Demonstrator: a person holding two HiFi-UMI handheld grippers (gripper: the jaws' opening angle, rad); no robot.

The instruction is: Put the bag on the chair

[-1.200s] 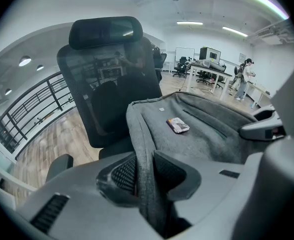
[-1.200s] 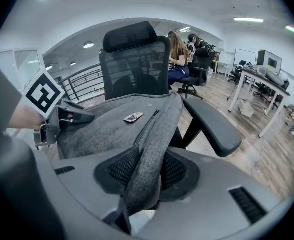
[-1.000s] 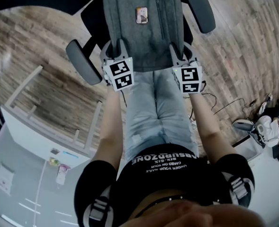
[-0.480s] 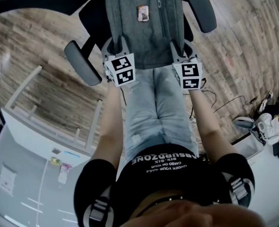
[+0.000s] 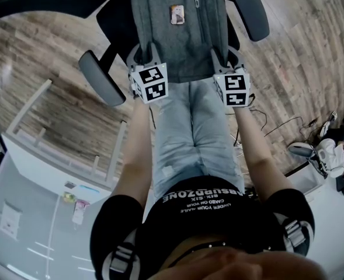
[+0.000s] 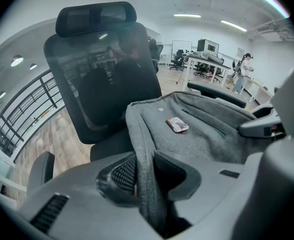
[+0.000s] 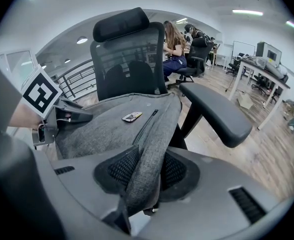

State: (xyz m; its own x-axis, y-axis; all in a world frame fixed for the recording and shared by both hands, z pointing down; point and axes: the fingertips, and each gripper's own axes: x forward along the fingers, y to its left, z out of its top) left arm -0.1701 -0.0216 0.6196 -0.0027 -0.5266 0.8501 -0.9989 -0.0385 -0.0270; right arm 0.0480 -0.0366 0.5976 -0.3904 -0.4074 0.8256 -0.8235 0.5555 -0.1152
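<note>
A grey fabric bag (image 5: 180,37) with a small label and a zip lies flat across the seat of a black office chair (image 5: 116,22). My left gripper (image 5: 141,60) is shut on the bag's near left edge (image 6: 144,179), fabric pinched between the pads. On the bag's near right edge (image 7: 147,174) my right gripper (image 5: 224,60) is shut the same way. In both gripper views the chair's mesh back (image 6: 107,84) (image 7: 129,66) rises behind the bag. The seat under the bag is hidden.
The chair's armrests (image 5: 98,77) (image 5: 247,10) flank the bag on both sides. Wooden floor (image 5: 49,92) surrounds the chair. A white railing (image 5: 72,156) runs at the left, and cables and gear (image 5: 323,153) lie on the floor at the right. Desks, chairs and people stand in the background.
Both grippers, with the bag, have shifted slightly forward toward the chair back. Grips are unchanged.
</note>
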